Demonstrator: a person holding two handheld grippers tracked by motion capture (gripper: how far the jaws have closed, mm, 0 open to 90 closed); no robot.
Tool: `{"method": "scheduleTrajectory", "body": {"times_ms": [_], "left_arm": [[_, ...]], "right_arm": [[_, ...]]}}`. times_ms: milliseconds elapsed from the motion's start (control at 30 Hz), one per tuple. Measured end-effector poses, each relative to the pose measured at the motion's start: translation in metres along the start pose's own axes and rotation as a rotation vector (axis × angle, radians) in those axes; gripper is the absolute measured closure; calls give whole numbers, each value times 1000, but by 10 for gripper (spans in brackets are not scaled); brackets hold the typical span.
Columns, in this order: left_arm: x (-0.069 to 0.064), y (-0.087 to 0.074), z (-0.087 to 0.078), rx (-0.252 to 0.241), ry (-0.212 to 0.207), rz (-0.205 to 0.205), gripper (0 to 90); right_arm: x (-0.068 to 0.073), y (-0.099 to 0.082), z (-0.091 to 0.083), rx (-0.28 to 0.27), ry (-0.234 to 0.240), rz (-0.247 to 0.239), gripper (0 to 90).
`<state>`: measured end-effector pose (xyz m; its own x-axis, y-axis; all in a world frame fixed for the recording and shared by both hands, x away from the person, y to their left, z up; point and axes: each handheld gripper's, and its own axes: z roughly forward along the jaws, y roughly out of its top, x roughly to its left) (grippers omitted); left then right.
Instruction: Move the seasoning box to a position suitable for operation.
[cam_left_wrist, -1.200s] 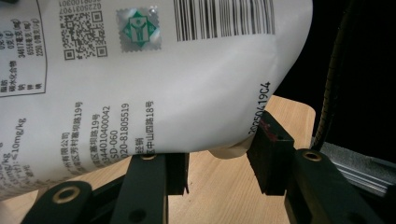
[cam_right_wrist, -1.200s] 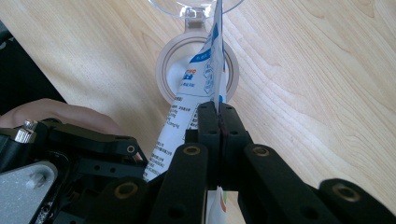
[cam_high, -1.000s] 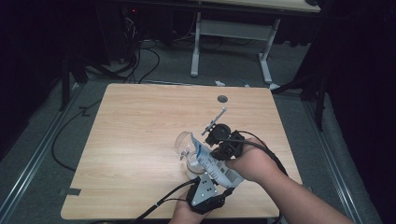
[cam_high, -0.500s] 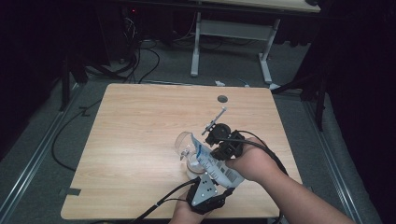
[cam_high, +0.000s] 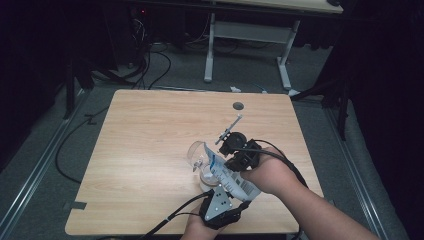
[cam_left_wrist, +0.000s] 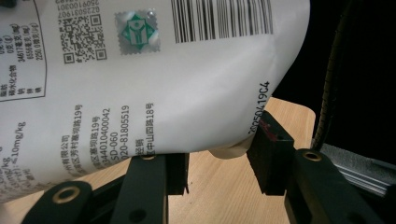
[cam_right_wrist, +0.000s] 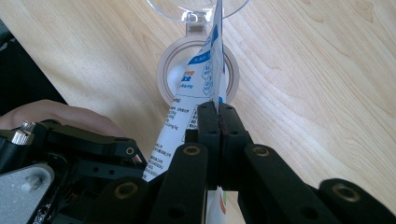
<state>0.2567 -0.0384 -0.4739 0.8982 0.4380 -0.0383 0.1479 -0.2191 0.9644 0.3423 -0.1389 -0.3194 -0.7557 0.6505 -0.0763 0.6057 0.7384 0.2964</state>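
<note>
- The right gripper (cam_right_wrist: 218, 122) has its black jaws pressed flat on the edge of a white printed plastic pouch (cam_right_wrist: 191, 105), low centre of its own view.
- The left gripper (cam_left_wrist: 217, 161) holds its jaws part-way apart around a cream round container (cam_right_wrist: 168, 70); contact is hidden by the pouch, so I cannot tell whether it grips.
- That container sits on the pale wooden table (cam_high: 150, 130), lower middle of the high view, its clear hinged lid (cam_high: 196, 150) tipped open.
- The pouch hangs over the mouth: soft, light and slick, I'd say, best pinched at a sealed edge.
</note>
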Motion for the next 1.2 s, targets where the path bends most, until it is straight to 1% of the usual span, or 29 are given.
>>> {"method": "scheduleTrajectory", "body": {"times_ms": [433,1033,1100,1133,1200], "left_arm": [[-1,0,0,-3,-1,-4,618],[1,0,0,-4,3,-8,610],[1,0,0,-5,5,-8,610],[1,0,0,-9,5,-12,610],[1,0,-1,-6,4,-8,610]], "right_arm": [[0,-1,1,-2,0,-2,898],[2,4,3,11,-7,-11,898],[2,5,3,11,-6,-5,898],[2,5,3,7,-4,-9,898],[2,6,3,9,-7,-12,898]]}}
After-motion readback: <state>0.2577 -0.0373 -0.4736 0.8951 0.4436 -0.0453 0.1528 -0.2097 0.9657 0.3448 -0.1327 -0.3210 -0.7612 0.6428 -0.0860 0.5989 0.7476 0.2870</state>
